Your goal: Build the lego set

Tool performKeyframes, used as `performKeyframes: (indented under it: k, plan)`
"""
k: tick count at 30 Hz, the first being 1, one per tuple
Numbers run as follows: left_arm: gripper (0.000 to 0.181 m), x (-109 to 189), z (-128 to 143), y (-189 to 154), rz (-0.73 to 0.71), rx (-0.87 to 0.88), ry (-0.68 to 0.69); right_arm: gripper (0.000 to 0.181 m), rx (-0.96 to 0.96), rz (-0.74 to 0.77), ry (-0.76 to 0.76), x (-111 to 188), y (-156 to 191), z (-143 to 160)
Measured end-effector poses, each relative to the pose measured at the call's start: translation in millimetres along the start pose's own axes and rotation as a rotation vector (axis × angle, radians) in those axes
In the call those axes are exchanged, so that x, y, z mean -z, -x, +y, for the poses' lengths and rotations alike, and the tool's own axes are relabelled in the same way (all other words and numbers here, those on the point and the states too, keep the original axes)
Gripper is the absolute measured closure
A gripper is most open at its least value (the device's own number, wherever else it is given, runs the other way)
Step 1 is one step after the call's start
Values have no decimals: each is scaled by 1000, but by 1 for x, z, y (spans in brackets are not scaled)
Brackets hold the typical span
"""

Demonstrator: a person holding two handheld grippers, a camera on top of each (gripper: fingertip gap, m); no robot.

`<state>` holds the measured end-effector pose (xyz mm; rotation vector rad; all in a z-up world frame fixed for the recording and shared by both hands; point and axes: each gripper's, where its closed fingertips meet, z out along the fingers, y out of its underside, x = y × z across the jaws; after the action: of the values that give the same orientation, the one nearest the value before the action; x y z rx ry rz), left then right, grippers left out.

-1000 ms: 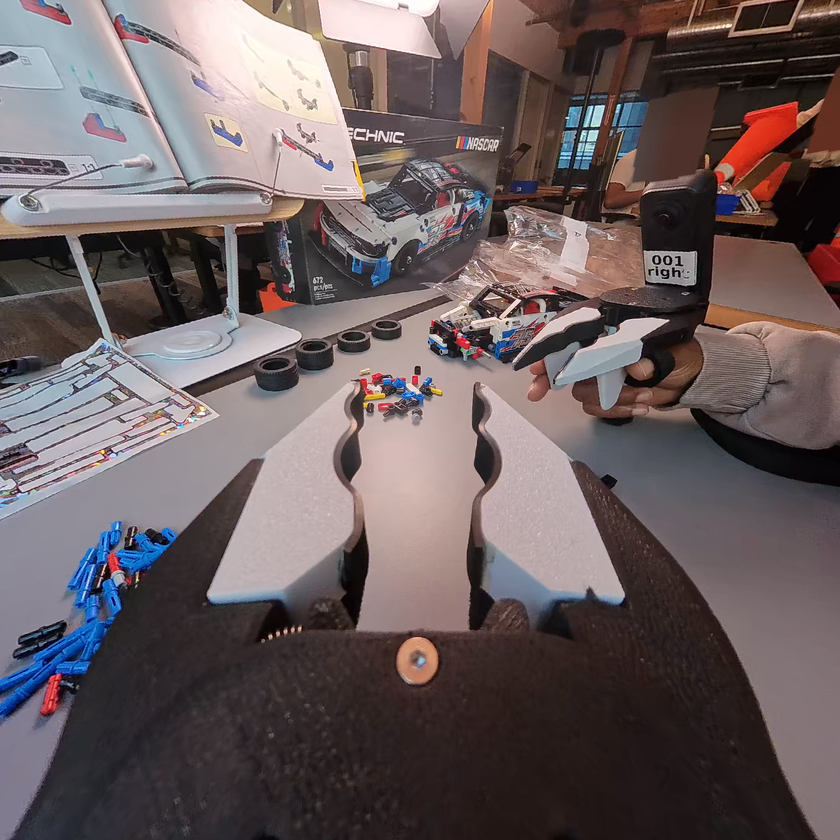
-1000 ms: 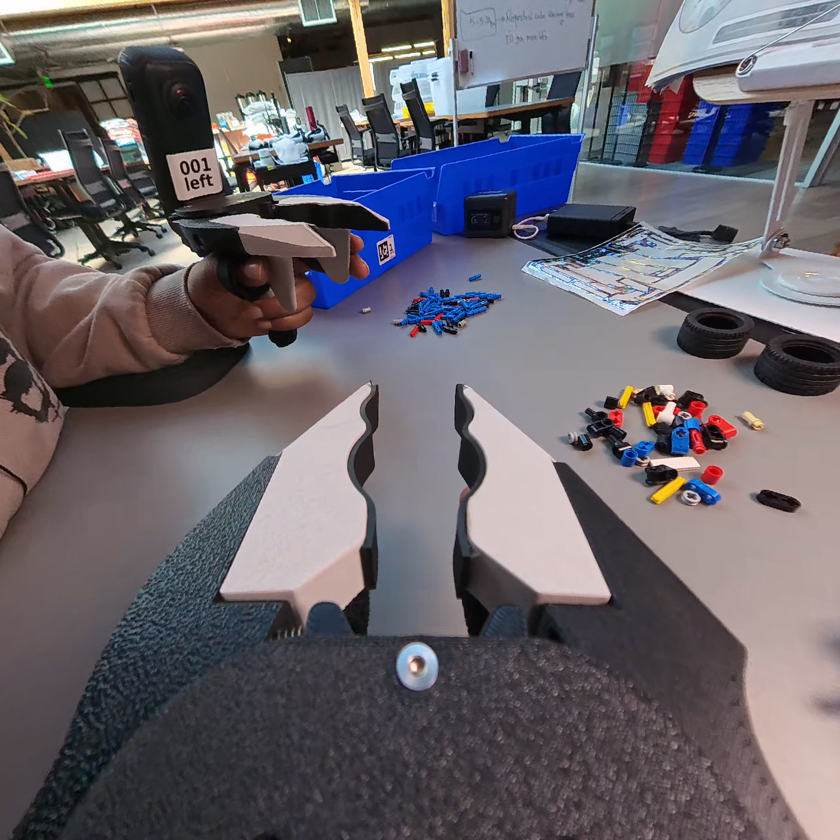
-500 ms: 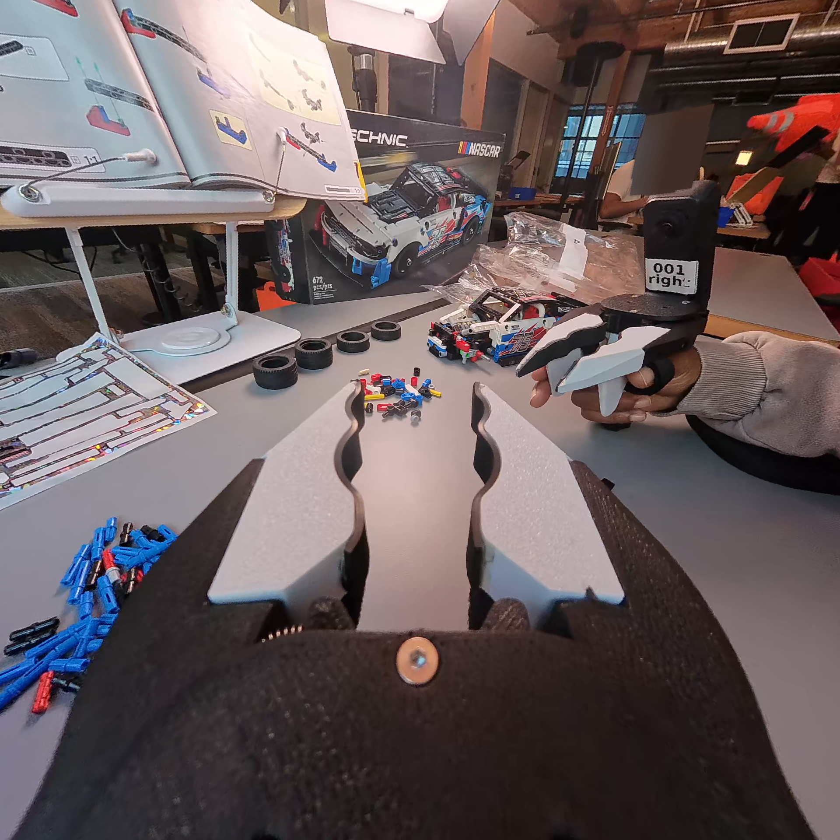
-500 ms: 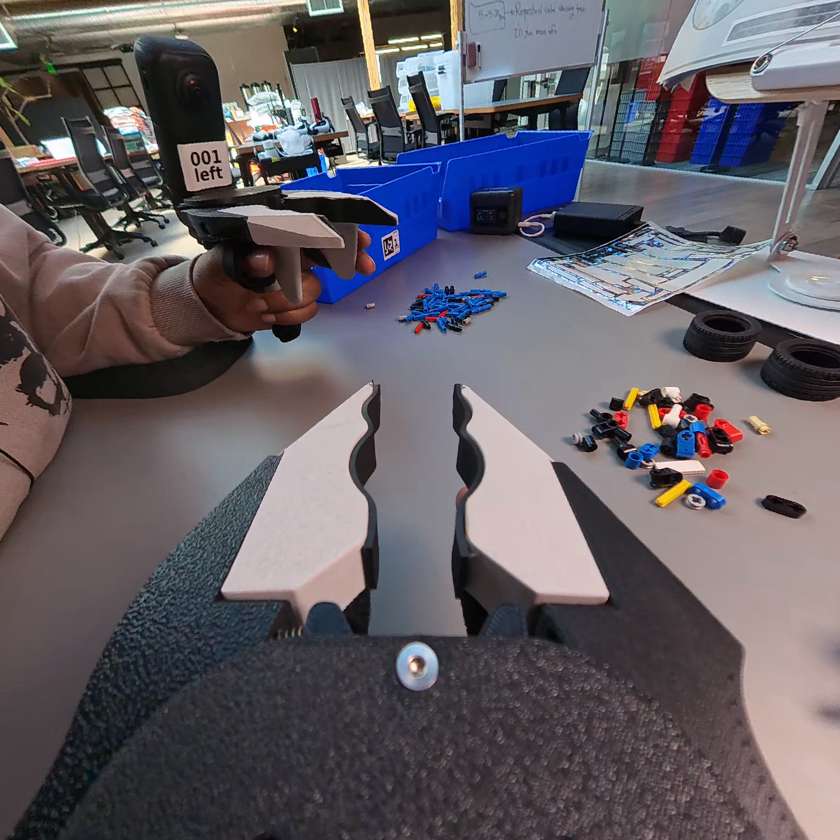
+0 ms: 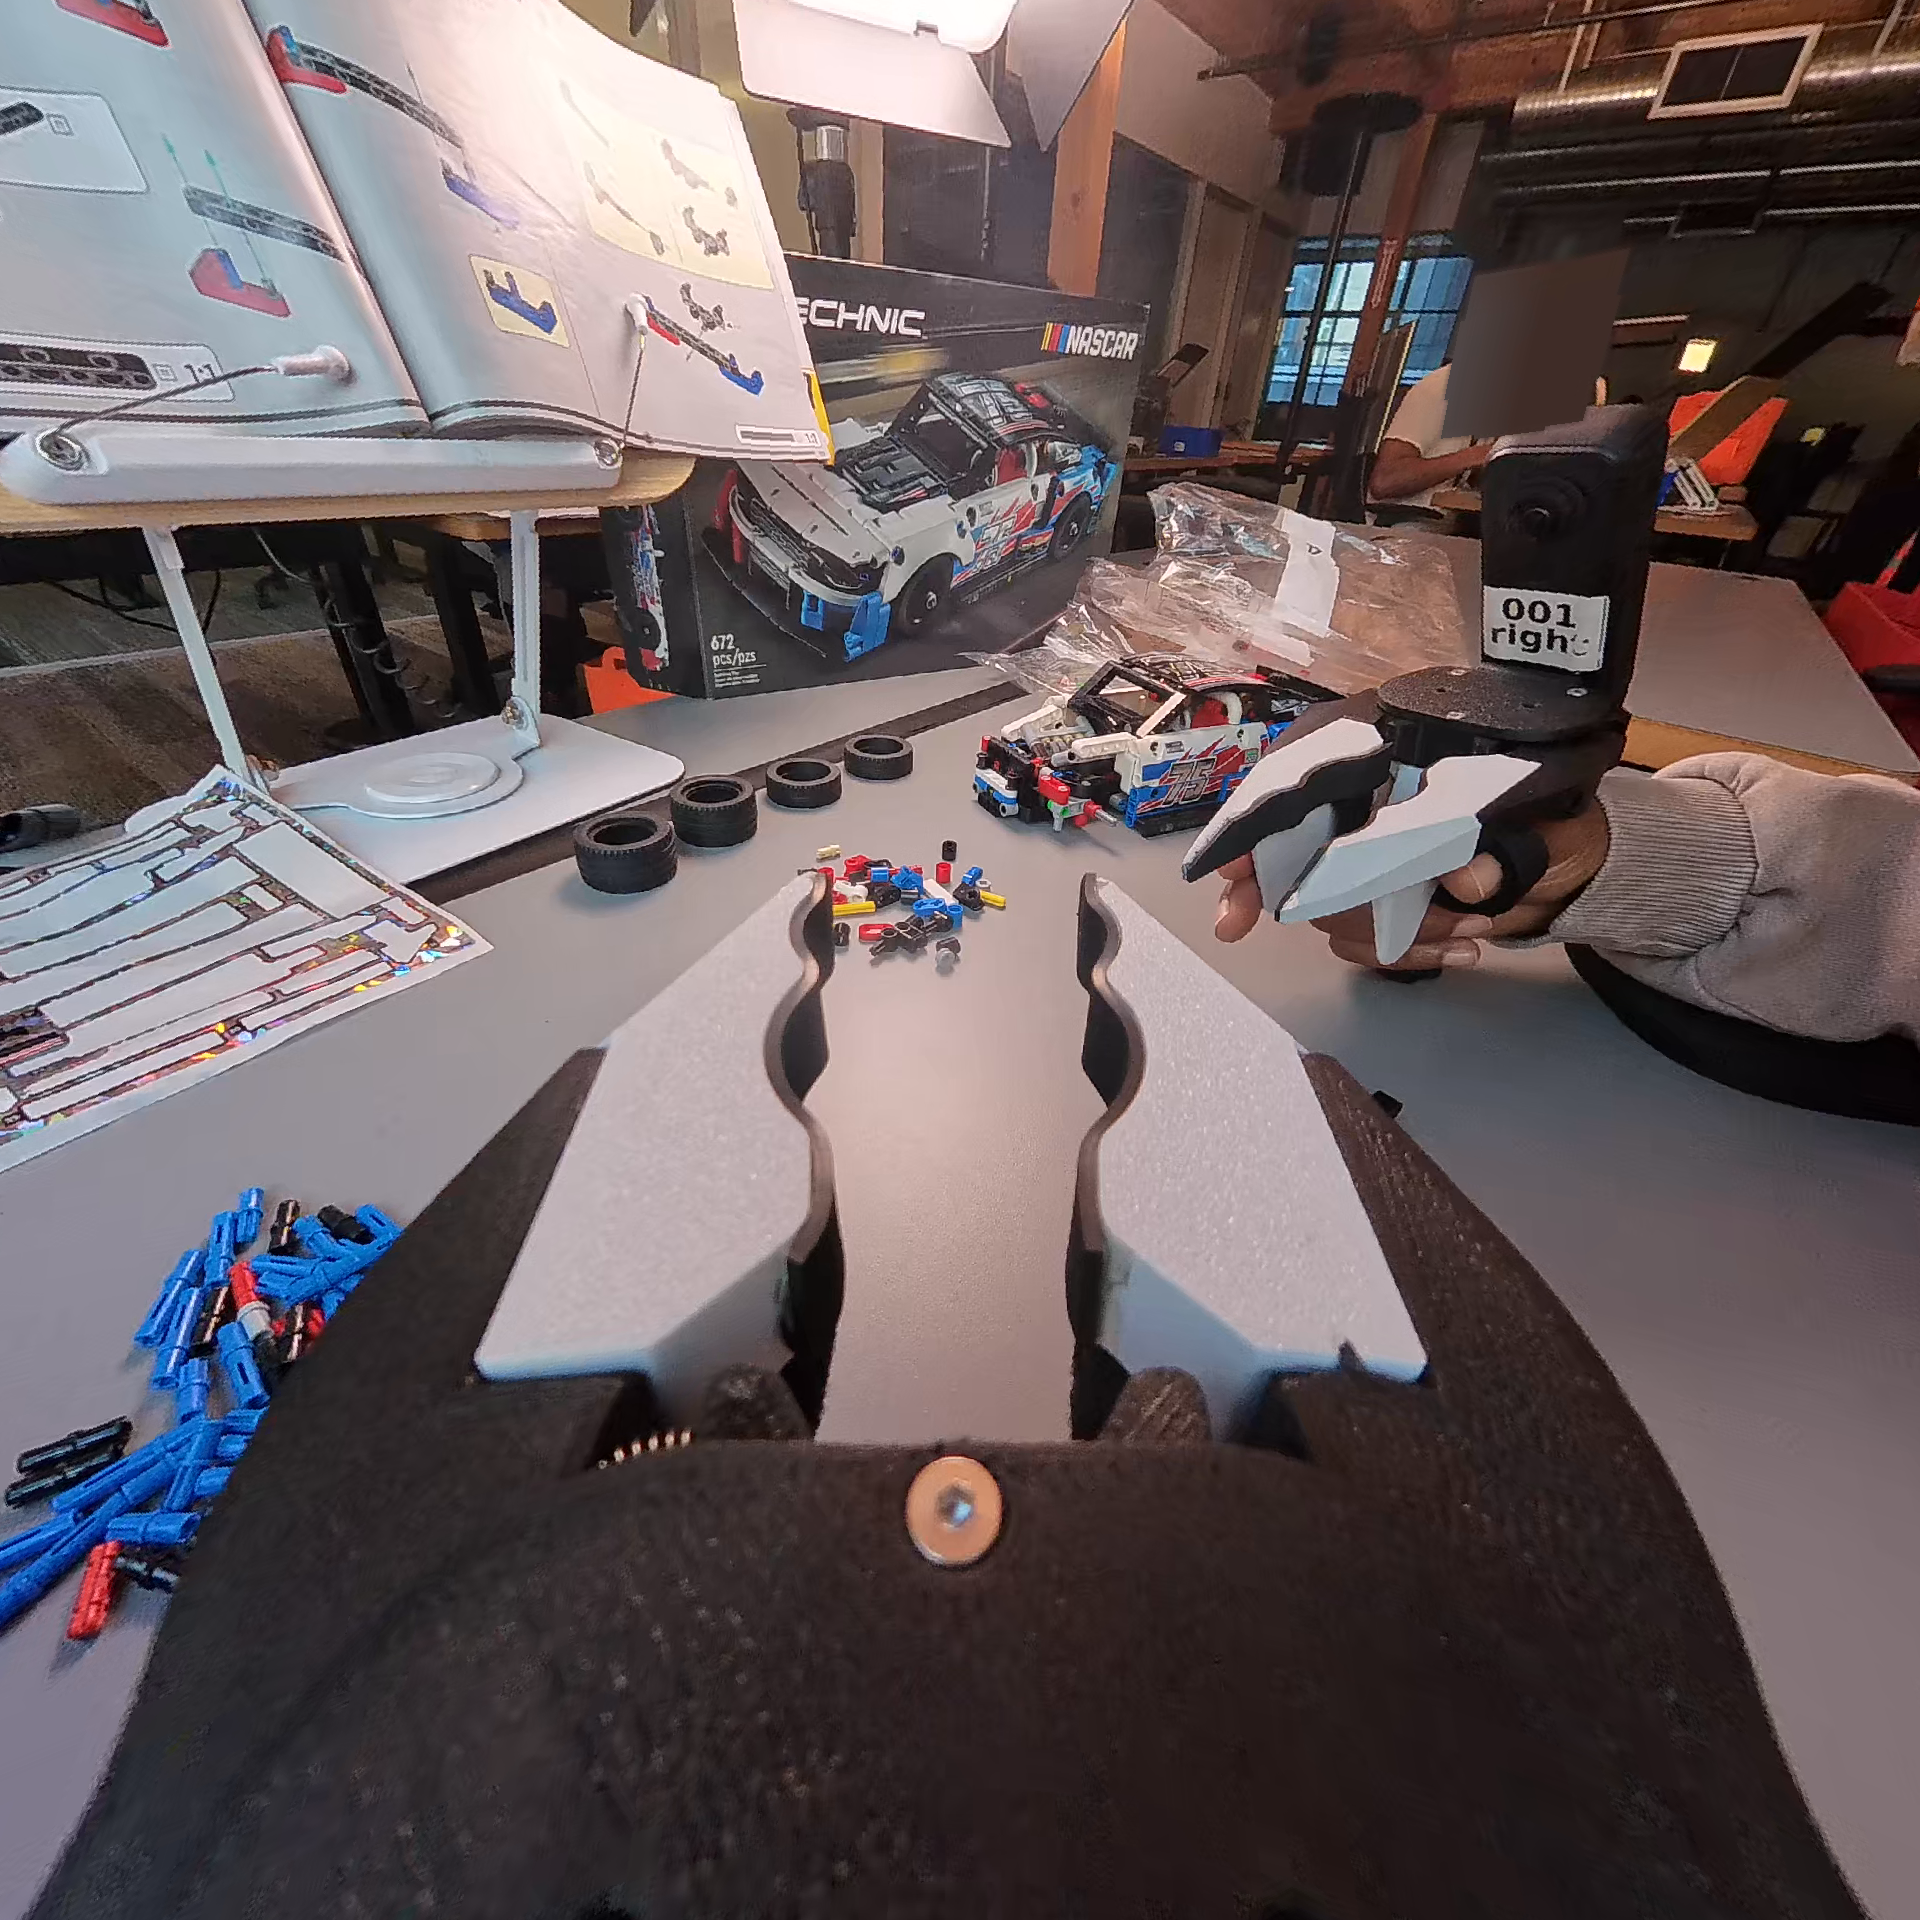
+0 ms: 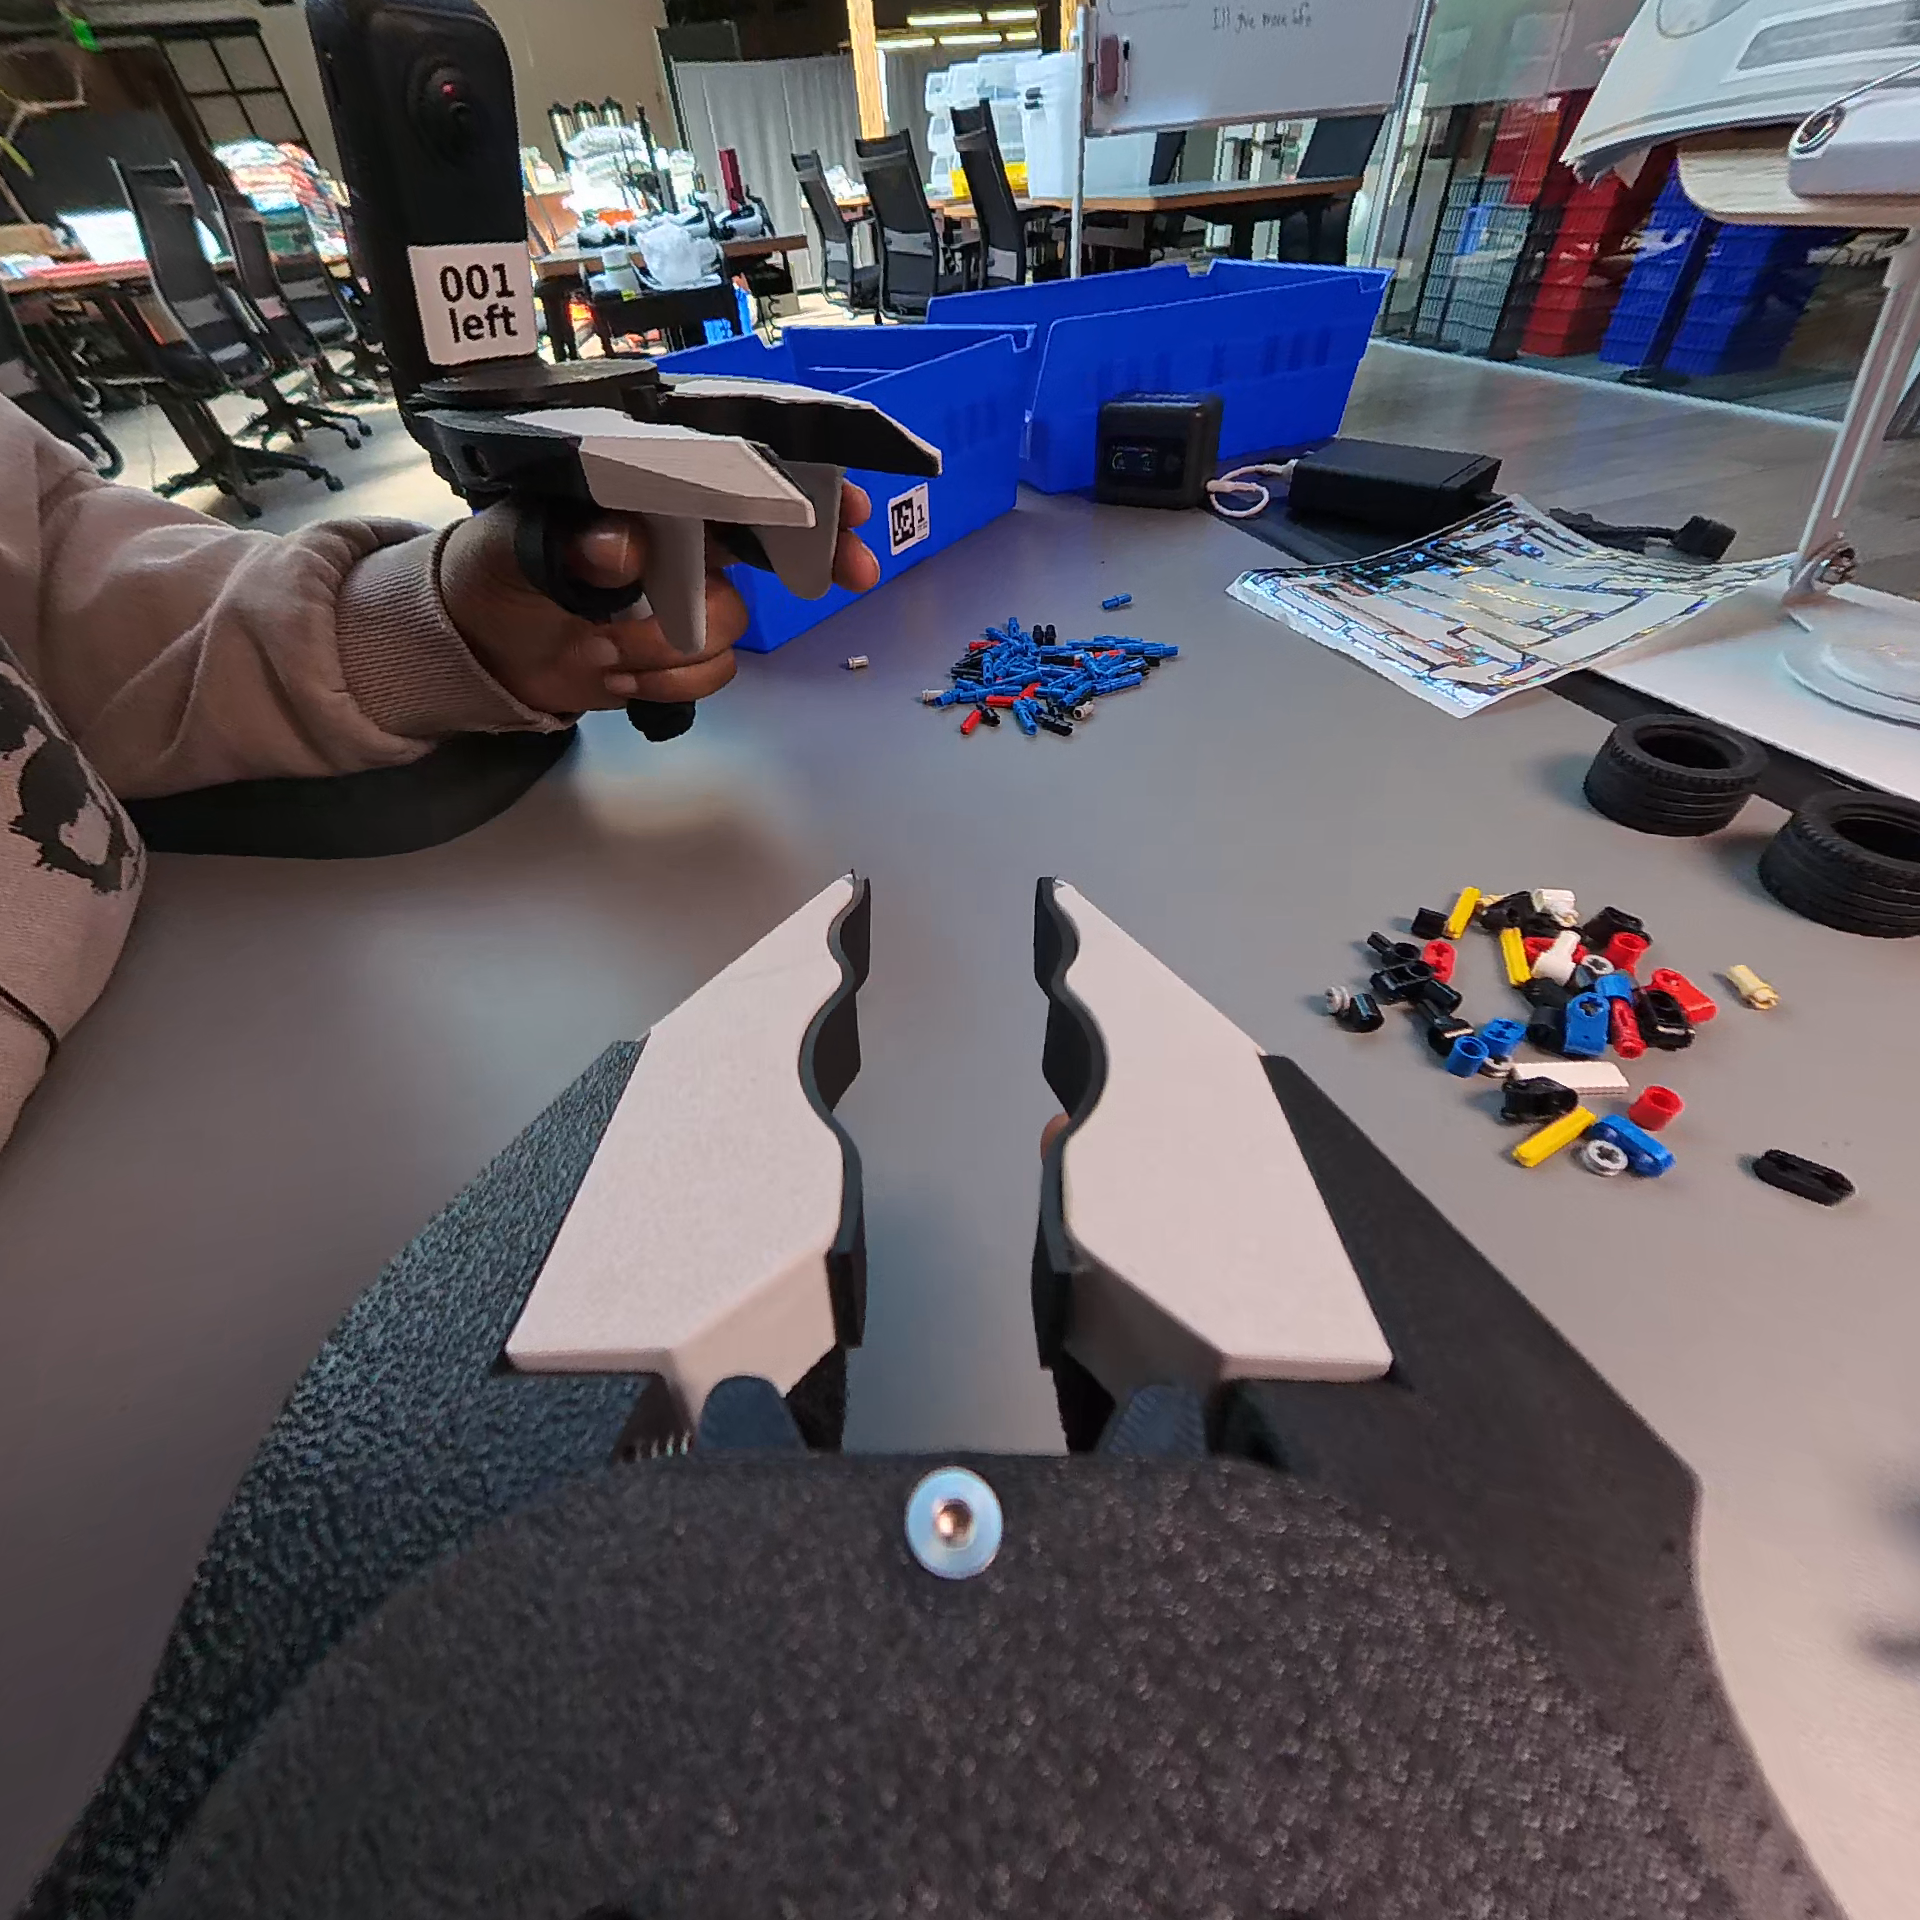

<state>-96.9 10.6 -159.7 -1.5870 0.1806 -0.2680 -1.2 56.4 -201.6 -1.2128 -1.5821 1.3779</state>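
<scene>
A partly built white, blue and red lego car [image 5: 1138,743] stands on the grey table, with no wheels on it. Several black tyres [image 5: 717,810] lie in a row left of it. A small pile of mixed coloured pieces [image 5: 909,899] lies ahead of my left gripper [image 5: 951,894], which is open and empty above the table. The pile also shows in the right wrist view [image 6: 1548,1013], to the right of my right gripper [image 6: 951,894], which is open and empty. A heap of blue, black and red pins [image 5: 177,1382] lies at my left.
An open instruction booklet [image 5: 395,229] rests on a white stand [image 5: 436,774]. A sticker sheet [image 5: 177,956] lies beside it. The set's box [image 5: 883,509] and clear plastic bags [image 5: 1278,592] stand behind the car. Blue bins [image 6: 1049,395] sit at the table's far side. Across from one pair of fingers to the other is roughly 12 cm.
Both grippers have risen a little and tilted; each shows higher in the other's view. Both stay open and empty. Nothing on the table has moved.
</scene>
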Motion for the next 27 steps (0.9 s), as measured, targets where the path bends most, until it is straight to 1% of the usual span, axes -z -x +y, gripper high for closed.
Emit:
performKeyframes:
  k: [27]
  plan:
    - [135,-1,2,-1,1,-4,6,152,49,-5,38,-3,7,5]
